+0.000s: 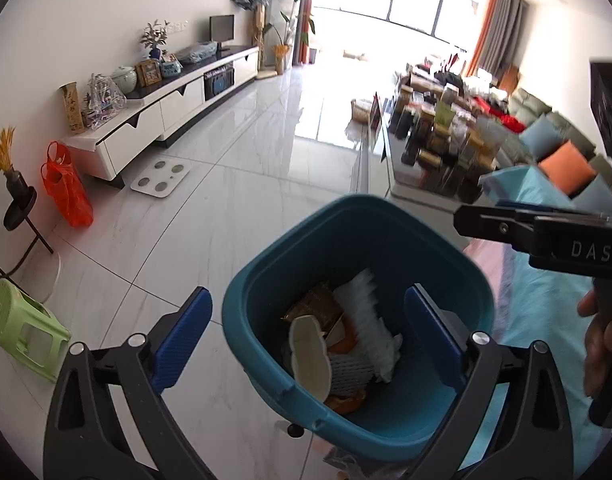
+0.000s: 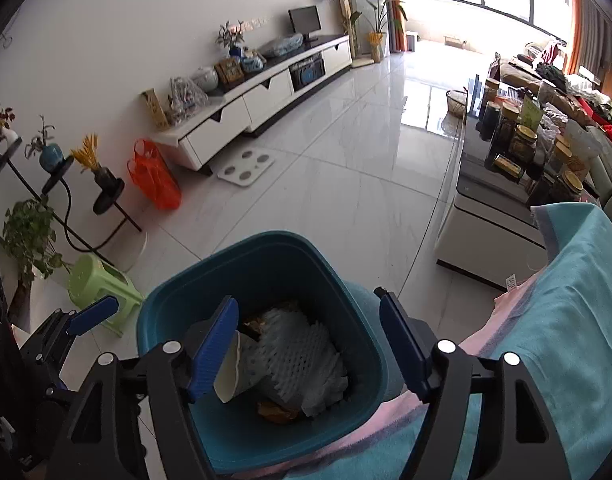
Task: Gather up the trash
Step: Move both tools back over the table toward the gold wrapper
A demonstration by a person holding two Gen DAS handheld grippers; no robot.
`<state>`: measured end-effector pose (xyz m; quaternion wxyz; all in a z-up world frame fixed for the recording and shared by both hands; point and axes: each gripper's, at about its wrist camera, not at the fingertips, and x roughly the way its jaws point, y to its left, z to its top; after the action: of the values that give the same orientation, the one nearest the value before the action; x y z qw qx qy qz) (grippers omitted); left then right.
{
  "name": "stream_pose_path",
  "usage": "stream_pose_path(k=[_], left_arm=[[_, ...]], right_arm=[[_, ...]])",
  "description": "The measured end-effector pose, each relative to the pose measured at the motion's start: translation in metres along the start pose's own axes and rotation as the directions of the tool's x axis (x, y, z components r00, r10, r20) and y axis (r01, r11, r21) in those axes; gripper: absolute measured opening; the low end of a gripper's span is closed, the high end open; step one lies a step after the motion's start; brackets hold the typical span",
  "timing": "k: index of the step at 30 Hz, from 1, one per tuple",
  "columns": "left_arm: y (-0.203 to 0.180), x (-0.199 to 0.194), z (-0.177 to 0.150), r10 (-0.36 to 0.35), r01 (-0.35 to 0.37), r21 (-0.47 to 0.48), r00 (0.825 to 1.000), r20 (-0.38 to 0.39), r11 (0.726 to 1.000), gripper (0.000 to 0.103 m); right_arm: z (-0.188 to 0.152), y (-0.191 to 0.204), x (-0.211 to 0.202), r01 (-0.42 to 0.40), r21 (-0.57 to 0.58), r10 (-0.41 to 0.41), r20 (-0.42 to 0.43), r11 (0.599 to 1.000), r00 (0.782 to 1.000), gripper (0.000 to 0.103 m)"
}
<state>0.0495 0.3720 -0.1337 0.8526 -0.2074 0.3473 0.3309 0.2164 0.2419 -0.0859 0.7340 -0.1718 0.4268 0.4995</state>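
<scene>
A teal trash bin stands on the white tile floor beside a table with a teal cloth; it also shows in the right wrist view. Inside lie a white paper cup, white foam netting, a brown wrapper and orange scraps. My left gripper is open and empty, its jaws straddling the bin's near rim. My right gripper is open and empty above the bin, over the cup and netting. The right gripper's body crosses the left wrist view's right side.
A green plastic stool lies by the bin. An orange plastic bag and a white scale sit near the white TV cabinet. A low table crowded with jars stands at right. The teal-clothed table is close at lower right.
</scene>
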Motion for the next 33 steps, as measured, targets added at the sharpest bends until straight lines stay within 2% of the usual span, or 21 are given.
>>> stream_pose_path(k=[5,11,18,25,33], left_arm=[[0.002,-0.032,-0.001,-0.009,0.010,-0.017,0.999,0.052,1.000,0.097],[-0.012,-0.069,0.002,-0.021,0.022,-0.008,0.992,0.121,1.000,0.097],[-0.036,-0.119,0.003,-0.071,0.071,0.004,0.977,0.203,0.997,0.097],[-0.086,-0.153,0.001,-0.168,0.149,0.092,0.953,0.251,0.985,0.097],[-0.136,-0.180,-0.018,-0.264,0.221,0.177,0.924,0.277,0.959,0.097]], right_arm=[[-0.009,-0.008,-0.027,0.000,0.029,-0.002,0.078,1.000,0.997,0.086],[-0.024,-0.016,-0.055,-0.005,0.039,0.000,0.129,0.999,0.992,0.095],[-0.050,-0.027,-0.102,0.019,0.053,-0.029,0.203,0.998,0.979,0.096],[-0.086,-0.035,-0.164,0.063,0.089,-0.088,0.305,0.994,0.948,0.096],[-0.135,-0.051,-0.227,0.113,0.179,-0.178,0.404,0.977,0.897,0.096]])
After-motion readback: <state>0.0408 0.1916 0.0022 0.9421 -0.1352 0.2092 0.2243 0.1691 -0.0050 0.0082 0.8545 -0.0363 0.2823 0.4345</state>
